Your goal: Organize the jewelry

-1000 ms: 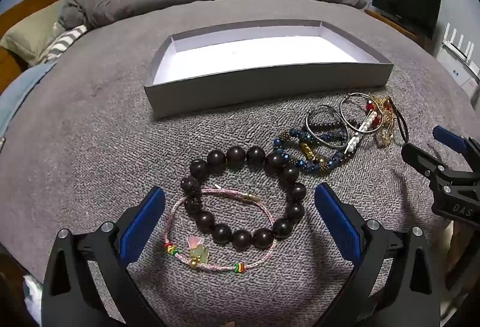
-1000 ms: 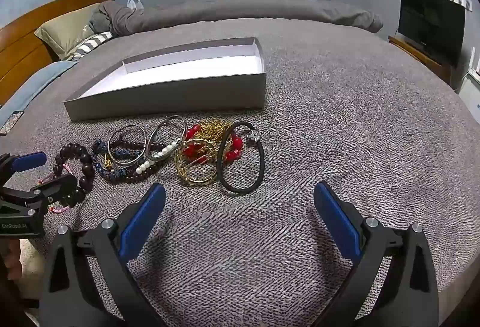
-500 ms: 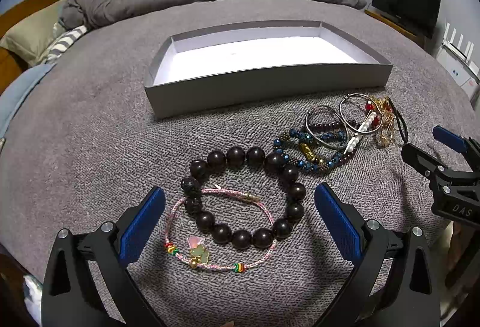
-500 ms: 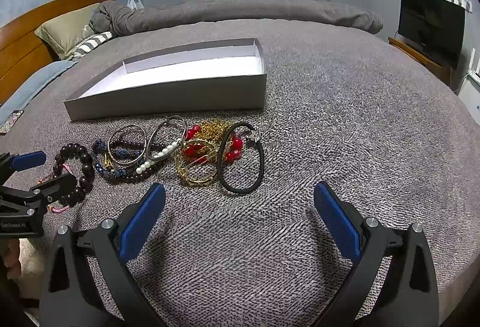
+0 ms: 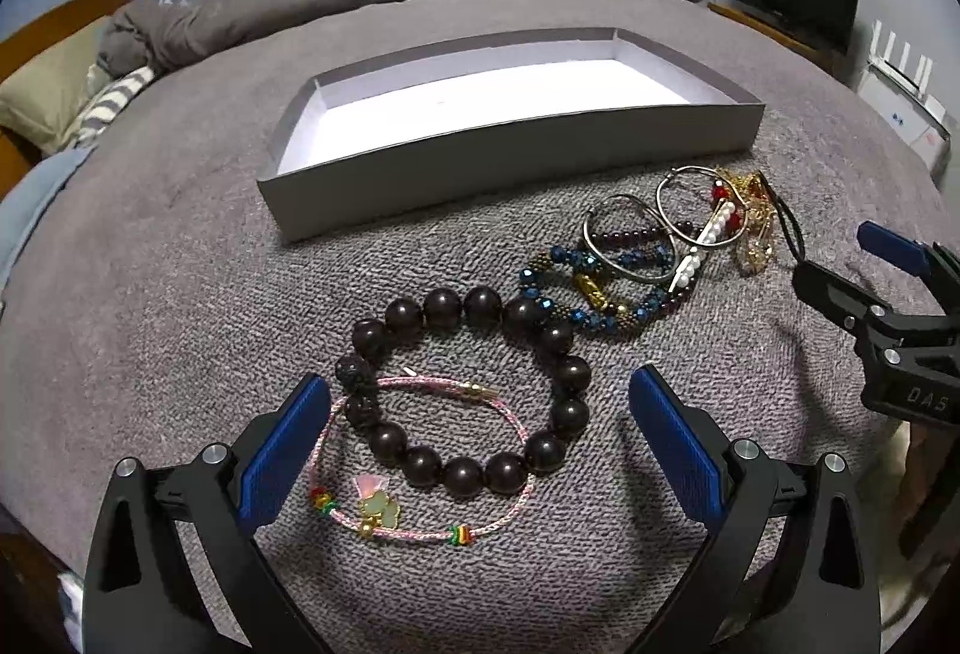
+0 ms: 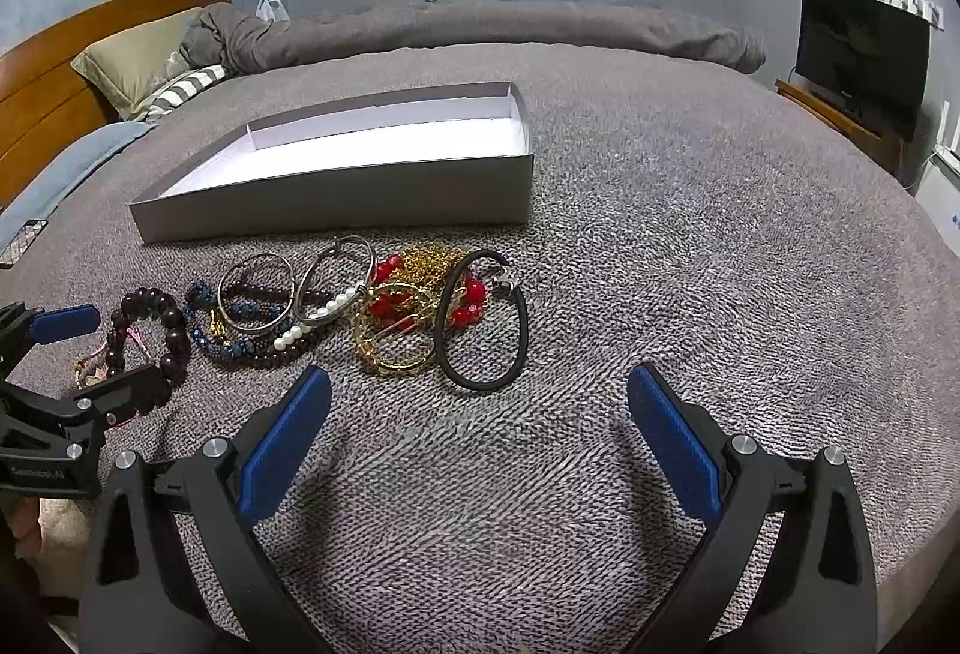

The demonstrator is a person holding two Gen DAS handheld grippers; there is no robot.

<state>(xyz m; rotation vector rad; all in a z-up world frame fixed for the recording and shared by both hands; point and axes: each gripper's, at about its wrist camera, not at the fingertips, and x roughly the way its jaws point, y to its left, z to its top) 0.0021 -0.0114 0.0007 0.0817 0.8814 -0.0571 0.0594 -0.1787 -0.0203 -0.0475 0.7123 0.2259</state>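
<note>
The left gripper (image 5: 480, 450) has its jaws spread wide and holds nothing; between its blue pads lies a pink braided cord bracelet (image 5: 420, 465) with a small pale charm and coloured knots, its loop overlapped by a ring of large dark wooden beads (image 5: 465, 390) just ahead. Ahead and to the right of those jaws, a heap of blue-bead strands, silver bangles (image 5: 627, 246) and a pearl string trails off rightward across the grey bedspread (image 5: 150, 330). The right gripper (image 6: 479, 441) is likewise wide and empty, over bare bedspread; ahead and slightly left of it lies a black hair tie (image 6: 483, 321), long axis running away from the jaws, touching red beads (image 6: 390, 288) and a gold chain bangle (image 6: 393, 333). Beyond both heaps sits a shallow grey box (image 5: 510, 156) with a white floor, its long side across the view.
</note>
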